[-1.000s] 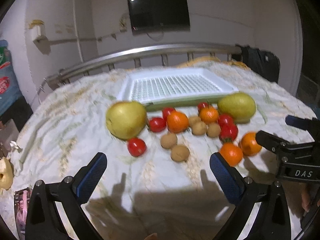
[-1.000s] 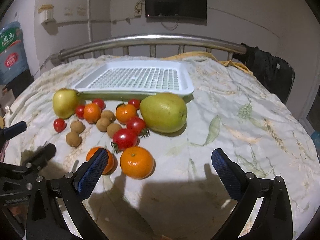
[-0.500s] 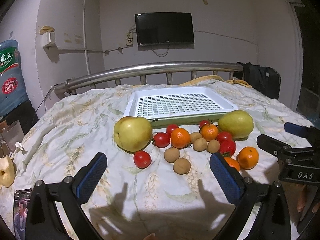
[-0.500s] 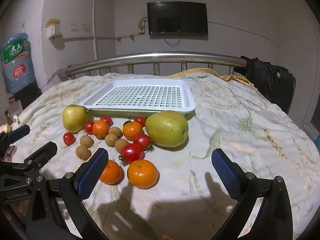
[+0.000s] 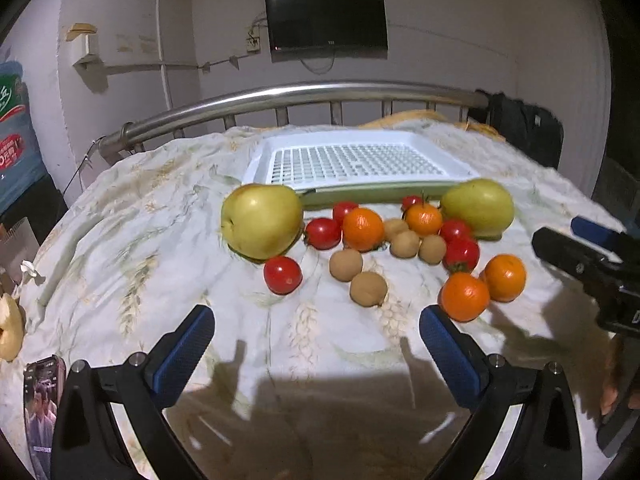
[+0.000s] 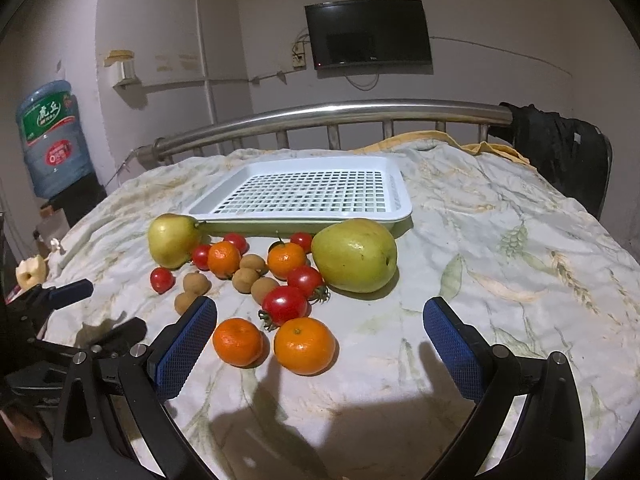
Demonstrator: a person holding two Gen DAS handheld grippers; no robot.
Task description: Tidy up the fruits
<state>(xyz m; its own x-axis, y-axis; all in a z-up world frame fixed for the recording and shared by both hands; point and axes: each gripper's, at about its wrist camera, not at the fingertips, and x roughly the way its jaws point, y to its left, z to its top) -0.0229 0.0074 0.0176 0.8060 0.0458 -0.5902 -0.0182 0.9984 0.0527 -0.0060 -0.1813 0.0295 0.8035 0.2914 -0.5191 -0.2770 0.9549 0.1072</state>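
- Left wrist view: my left gripper (image 5: 316,344) is spread wide and holds nothing, low over the quilt (image 5: 120,240). The fruit lies ahead of it, in a loose band running left to right in front of the white slotted tray (image 5: 360,160). Nearest between my fingers are a cherry tomato (image 5: 282,275) and a brown longan (image 5: 368,289); the big yellow pear (image 5: 261,226) sits ahead to the left, a greener pear (image 5: 480,207) far right. My right gripper (image 5: 580,248) pokes in from the right edge, close to two mandarins (image 5: 482,286).
- Right wrist view: my right gripper (image 6: 320,340) is likewise spread and empty. Those two mandarins (image 6: 272,346) lie just ahead between the fingers, so I judge this hand the nearer one for them. Behind them tomatoes (image 6: 285,305) and the green pear (image 6: 354,255) stand between me and the empty tray (image 6: 304,192). A water bottle (image 6: 50,138) stands off left.
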